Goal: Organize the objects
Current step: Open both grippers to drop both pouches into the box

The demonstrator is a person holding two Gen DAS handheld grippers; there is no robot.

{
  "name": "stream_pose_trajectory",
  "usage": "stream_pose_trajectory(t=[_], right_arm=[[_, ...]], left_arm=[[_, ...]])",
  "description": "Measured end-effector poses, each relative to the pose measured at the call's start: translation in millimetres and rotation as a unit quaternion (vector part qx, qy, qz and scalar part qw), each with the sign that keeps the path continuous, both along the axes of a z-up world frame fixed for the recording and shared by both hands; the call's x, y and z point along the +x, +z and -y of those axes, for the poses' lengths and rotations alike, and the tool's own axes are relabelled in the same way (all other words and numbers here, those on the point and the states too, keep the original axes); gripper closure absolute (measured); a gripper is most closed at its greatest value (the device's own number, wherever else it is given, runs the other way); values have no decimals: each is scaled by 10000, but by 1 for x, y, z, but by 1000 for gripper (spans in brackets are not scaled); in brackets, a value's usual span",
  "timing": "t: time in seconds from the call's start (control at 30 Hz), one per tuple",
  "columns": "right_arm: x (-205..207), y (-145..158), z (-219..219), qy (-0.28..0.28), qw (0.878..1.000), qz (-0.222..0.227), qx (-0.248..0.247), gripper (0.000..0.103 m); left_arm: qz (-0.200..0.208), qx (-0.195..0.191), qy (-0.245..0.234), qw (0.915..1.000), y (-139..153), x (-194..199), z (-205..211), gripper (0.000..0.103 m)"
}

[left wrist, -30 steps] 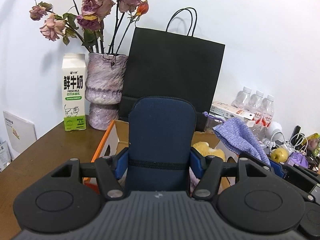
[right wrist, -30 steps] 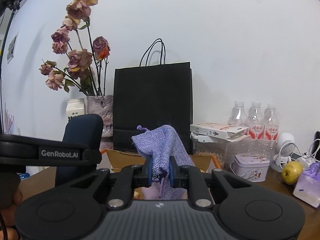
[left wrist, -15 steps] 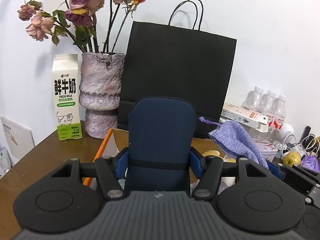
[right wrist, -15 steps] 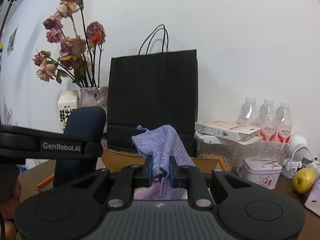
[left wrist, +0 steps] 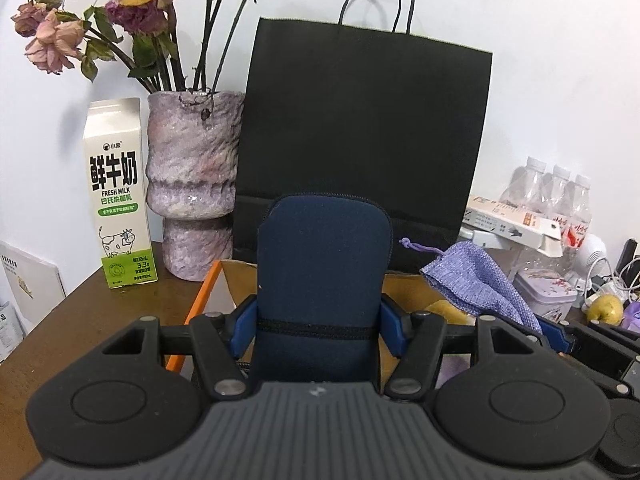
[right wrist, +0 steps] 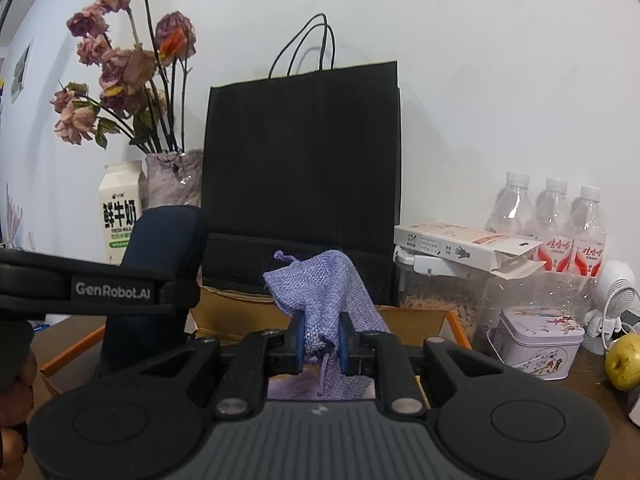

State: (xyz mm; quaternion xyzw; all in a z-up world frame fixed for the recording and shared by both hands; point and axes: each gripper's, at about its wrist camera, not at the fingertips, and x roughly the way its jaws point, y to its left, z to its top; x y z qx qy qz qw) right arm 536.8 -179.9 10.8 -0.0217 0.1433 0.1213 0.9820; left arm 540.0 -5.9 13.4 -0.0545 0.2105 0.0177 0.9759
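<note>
Left wrist view: both tongs sit lower than before, left tongs [left wrist: 319, 322] clamping navy pouch [left wrist: 322, 280], right tongs [right wrist: 321, 342] purple bag [right wrist: 324, 292].

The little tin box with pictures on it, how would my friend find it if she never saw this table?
Start at the tall black paper bag by the wall and look right, past the clear jar of grain. The tin box sits on the table in front of three water bottles. It is the only pale lilac, lidded box, beside a yellow-green fruit.
</note>
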Motion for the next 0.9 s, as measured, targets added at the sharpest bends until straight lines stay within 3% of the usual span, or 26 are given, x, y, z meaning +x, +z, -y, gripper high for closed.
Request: stream_pose_trajectory(t=[0.17,0.27,0.3,0.37,0.4,0.43,0.47,0.9], right_arm=[[10,-4,0,43,9999,-140,-26,87],[13,-6,1,37,9998,-217,16,78],[14,-7,2,13,9997,-254,35,68],[15,-9,4,-27,9994,-326,64,44],[16,-10,4,-63,9993,-357,66,26],[17,-12,4,-113,9992,-374,53,10],[17,-13,4,-152,9992,-377,31,5],[14,-11,10,-320,9987,-367,175,0]], left_arm=[[-95,40,-40,9999,-5,8,-1,40],[-133,15,-84,9999,-7,9,-2,37],[-144,6,-84,9999,-7,9,-2,33],[-62,3,-9,10000,-7,8,-3,13],[21,-6,80,10000,-6,7,-5,0],[128,-8,169,9998,-5,5,-6,0],[172,0,221,9996,-4,5,-7,0],[176,35,303,9994,-5,4,-11,0]])
